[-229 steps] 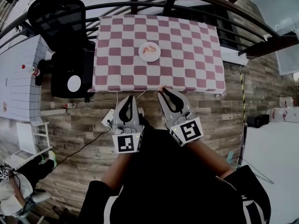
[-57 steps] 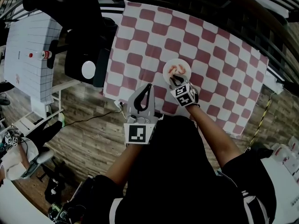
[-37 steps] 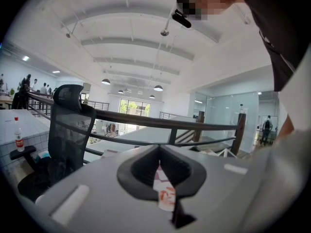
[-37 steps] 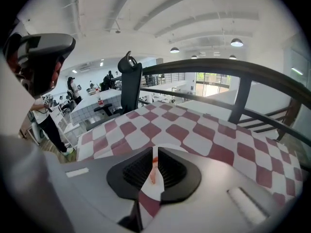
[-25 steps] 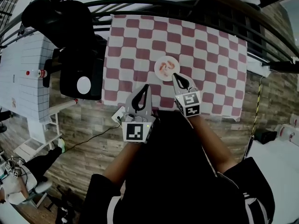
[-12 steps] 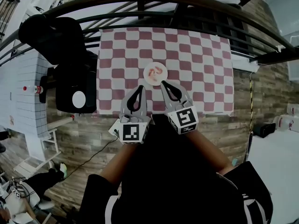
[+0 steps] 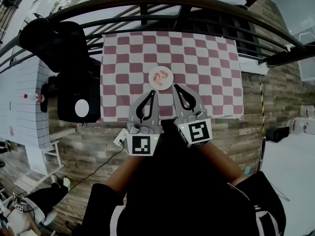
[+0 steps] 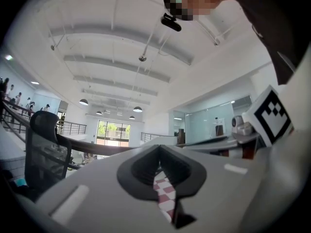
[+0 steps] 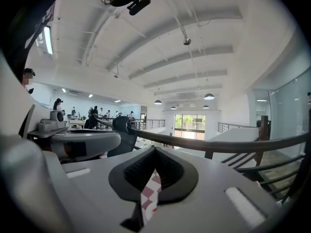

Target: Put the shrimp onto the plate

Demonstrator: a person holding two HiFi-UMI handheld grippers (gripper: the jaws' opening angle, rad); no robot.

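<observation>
At the surface's [image 7: 216, 58] near edge you held left gripper [image 7: 152, 93] and right gripper [image 7: 175, 87] clenched, empty; just beyond, the plate [image 7: 168, 83] carried shrimp [image 7: 160, 75], ringed by open room.

From my head view I see a rectangular table [image 7: 197, 58] covered edge to edge by a red-and-white checked cloth [image 7: 128, 63], which hangs a little over the near side. One thing lies directly on the cloth: a small round white plate [image 7: 169, 82], set near the middle of the near half, slightly left of centre. Pink shrimp [image 7: 159, 75] rest on the plate. The table stands on a grey-brown wood-plank floor [image 7: 88, 151].
</observation>
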